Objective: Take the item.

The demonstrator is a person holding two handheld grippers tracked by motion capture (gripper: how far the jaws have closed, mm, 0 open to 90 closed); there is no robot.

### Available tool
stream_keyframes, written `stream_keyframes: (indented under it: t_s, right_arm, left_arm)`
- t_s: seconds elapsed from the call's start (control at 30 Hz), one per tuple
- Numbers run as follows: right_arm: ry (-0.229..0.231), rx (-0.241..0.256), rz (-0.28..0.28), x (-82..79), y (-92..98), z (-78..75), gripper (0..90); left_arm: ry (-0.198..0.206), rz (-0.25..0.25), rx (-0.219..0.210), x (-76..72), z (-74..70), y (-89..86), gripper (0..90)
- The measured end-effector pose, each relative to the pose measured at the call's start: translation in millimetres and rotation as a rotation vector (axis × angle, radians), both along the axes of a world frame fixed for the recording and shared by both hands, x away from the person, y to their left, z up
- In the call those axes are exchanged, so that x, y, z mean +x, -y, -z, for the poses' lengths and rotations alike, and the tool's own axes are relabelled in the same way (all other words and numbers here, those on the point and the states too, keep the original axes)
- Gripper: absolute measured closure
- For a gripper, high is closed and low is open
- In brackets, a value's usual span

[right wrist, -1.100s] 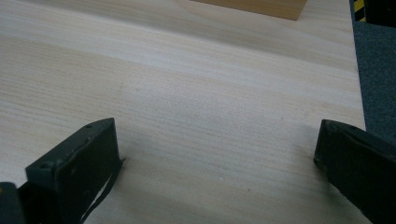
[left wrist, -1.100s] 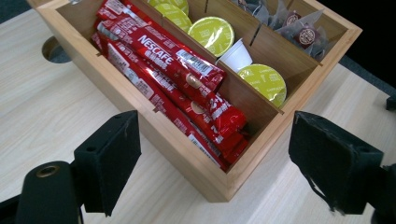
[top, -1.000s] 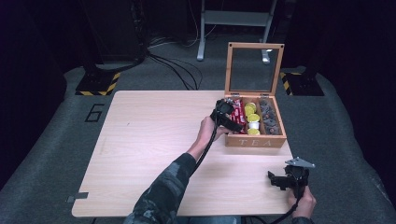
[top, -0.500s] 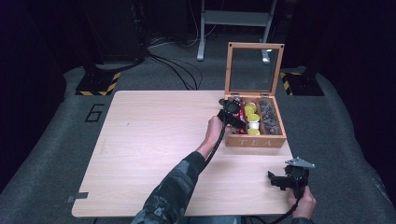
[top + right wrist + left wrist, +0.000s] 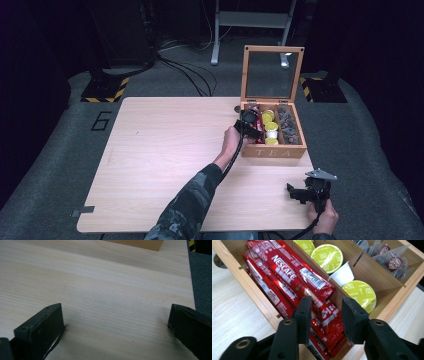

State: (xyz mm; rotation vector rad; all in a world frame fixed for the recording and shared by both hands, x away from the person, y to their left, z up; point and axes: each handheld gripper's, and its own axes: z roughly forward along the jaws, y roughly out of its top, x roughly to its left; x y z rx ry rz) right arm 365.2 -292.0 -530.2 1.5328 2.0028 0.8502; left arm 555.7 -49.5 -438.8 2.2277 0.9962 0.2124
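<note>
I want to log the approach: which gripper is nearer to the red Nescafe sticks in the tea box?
Left. The left gripper hangs just over the red Nescafe sticks, open. The right gripper is at the table's near right corner, away from the tea box.

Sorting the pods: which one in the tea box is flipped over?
The white pod between two pods with green lids up; it shows its plain white bottom.

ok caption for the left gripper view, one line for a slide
Open left hand-held gripper poised over red Nescafe coffee sachets in a compartmented wooden tea box.
</note>
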Motion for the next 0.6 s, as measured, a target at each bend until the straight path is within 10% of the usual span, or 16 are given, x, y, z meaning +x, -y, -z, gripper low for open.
stream_keyframes:
  t_s: [0.6]
  right_arm:
    - [0.002,-0.001,-0.001,-0.1,0.1,0.0,0.0]
  left_arm:
    - [0.013,-0.075,-0.006,-3.0,3.2,-2.4,83.7]
